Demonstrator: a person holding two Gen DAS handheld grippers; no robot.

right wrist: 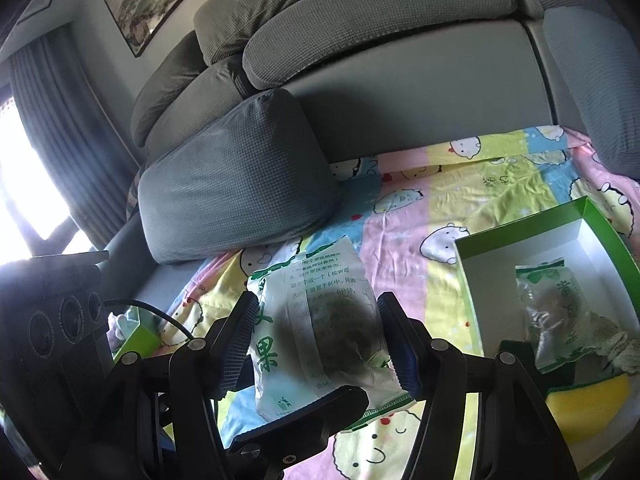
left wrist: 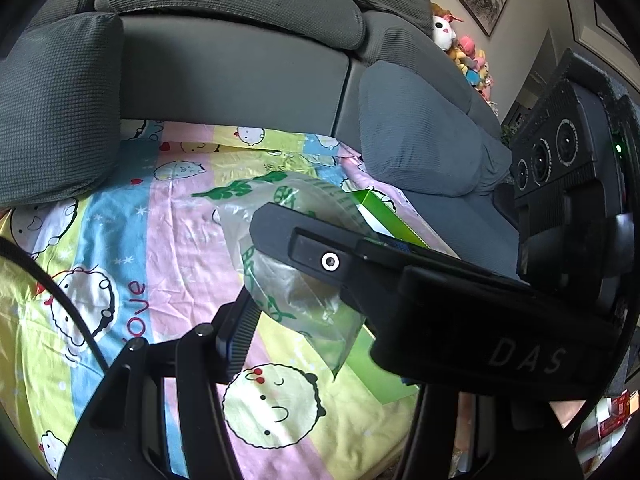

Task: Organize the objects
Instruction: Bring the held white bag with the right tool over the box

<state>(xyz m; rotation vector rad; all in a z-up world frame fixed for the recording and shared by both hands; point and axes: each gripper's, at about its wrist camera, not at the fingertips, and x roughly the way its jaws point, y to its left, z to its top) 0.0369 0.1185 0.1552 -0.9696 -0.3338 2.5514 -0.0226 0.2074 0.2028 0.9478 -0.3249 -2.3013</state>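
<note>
Here your right tongs (right wrist: pixel 318 340) held the printed sachet (right wrist: pixel 320 320) upright above the bedsheet (right wrist: pixel 400 216), green box (right wrist: pixel 472 280) just to their right; left tongs' spread couldn't be told.

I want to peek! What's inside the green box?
Inside the green box lies one clear packet with green print and something brownish inside. The right gripper's frame covers the box's near end, so anything there is hidden.

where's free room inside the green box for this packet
Bare white floor fills the box's near-left and far part, bordered by its green walls. The right and near end is crowded with another packet, a yellow sponge and string.
</note>
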